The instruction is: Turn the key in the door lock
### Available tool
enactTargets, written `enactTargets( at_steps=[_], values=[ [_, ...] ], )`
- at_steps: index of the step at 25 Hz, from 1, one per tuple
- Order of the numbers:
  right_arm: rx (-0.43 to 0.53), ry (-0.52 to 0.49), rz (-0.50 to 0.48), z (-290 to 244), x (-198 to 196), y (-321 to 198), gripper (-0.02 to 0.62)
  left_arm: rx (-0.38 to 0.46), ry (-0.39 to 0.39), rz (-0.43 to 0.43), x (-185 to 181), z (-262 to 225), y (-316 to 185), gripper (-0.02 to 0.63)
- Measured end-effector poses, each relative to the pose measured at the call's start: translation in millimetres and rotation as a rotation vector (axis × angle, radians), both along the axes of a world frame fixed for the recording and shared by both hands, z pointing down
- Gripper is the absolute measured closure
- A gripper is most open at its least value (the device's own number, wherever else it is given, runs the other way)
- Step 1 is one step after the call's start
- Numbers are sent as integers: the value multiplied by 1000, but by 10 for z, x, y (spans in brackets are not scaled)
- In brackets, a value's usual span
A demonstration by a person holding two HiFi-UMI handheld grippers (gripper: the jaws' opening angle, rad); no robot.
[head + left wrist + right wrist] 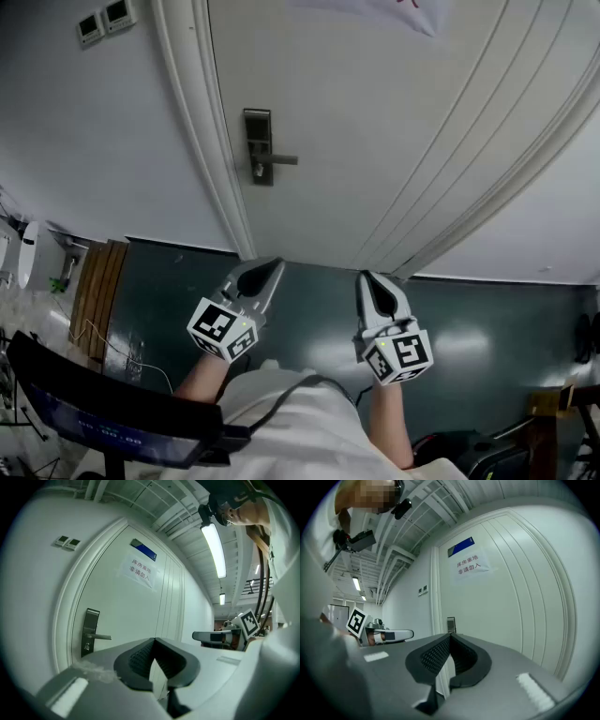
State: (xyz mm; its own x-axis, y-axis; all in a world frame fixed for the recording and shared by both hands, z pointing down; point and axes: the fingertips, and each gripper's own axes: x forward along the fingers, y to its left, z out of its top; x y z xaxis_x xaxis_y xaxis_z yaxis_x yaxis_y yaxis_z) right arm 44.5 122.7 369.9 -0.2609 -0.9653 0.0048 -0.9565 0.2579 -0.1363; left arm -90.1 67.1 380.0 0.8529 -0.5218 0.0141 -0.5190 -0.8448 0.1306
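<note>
Two grippers level before the white door, well short of its lock

Left gripper and right gripper both have jaws pressed together, holding nothing; the lock plate with its lever handle sits near the door's left edge, above both grippers; any key is too small to make out.

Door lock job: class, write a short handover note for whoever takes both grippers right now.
Left gripper: shut, empty, short of the door.
Right gripper: shut, empty, beside it.
Lock plate with handle at the door's left edge, untouched. Whether a key sits under the handle is too small to tell.
Done: nothing.
Left to do: reach the lock, grip the key, turn it.
</note>
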Motion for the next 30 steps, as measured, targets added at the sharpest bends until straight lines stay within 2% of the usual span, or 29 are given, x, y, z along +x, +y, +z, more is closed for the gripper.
enactTargets(
  at_steps=[11, 17, 23, 30],
  values=[
    [-9, -10, -26, 60, 68, 113, 588, -12, -6, -18, 106, 44, 101, 601],
    [-8, -51, -81, 128, 181, 243, 588, -26, -23, -67, 172, 151, 219, 600],
    [-50, -50, -117, 335, 333, 380, 588, -46, -48, -135, 153, 288, 317, 600],
    [-73, -80, -123, 500, 507, 438, 588, -56, -68, -146, 215, 343, 345, 600]
  ],
)
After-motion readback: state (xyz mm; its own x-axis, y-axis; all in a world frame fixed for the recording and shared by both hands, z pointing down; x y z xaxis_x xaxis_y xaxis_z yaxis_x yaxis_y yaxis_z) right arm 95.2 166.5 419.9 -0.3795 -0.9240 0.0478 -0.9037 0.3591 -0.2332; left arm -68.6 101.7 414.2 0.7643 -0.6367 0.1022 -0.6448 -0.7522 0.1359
